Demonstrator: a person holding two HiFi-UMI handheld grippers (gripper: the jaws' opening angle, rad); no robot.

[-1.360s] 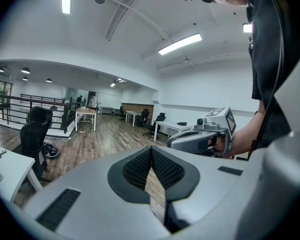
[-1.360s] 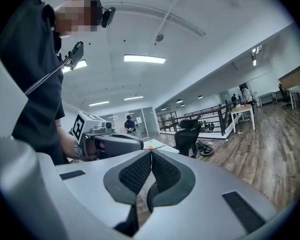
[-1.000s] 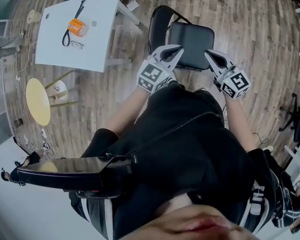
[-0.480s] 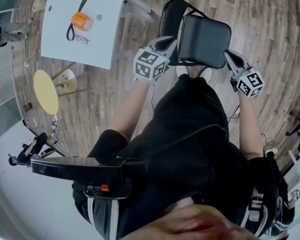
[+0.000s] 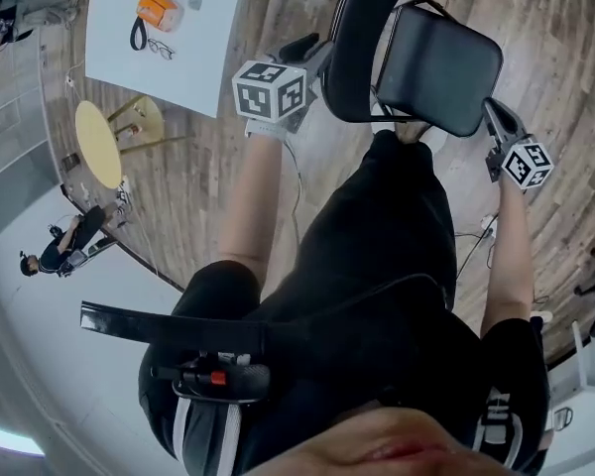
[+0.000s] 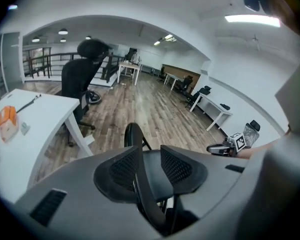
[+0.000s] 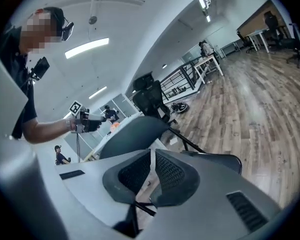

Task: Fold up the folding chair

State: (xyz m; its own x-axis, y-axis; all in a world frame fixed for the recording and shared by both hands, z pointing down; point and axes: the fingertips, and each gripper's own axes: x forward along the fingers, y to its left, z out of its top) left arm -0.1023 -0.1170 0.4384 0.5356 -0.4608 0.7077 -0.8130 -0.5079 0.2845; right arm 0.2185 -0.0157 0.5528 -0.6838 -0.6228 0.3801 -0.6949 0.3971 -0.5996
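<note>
Tubing of the backrest passes between the jaws of the left gripper. They have just been opening and now stand apart, pads clear of the metal. It is a released hold, probably because that side needs a fresh grip. The folding chair stands on the wood floor directly before the person's legs, its seat seemingly tipped up toward the back, so the fold looks partway done. At the seat's right edge the right gripper is clenched on nothing I can see, likely serving as a blunt pusher. Well apart at the left are a white table bearing an orange gadget and glasses, and a round yellow stool. The legs crowd the chair most.
</note>
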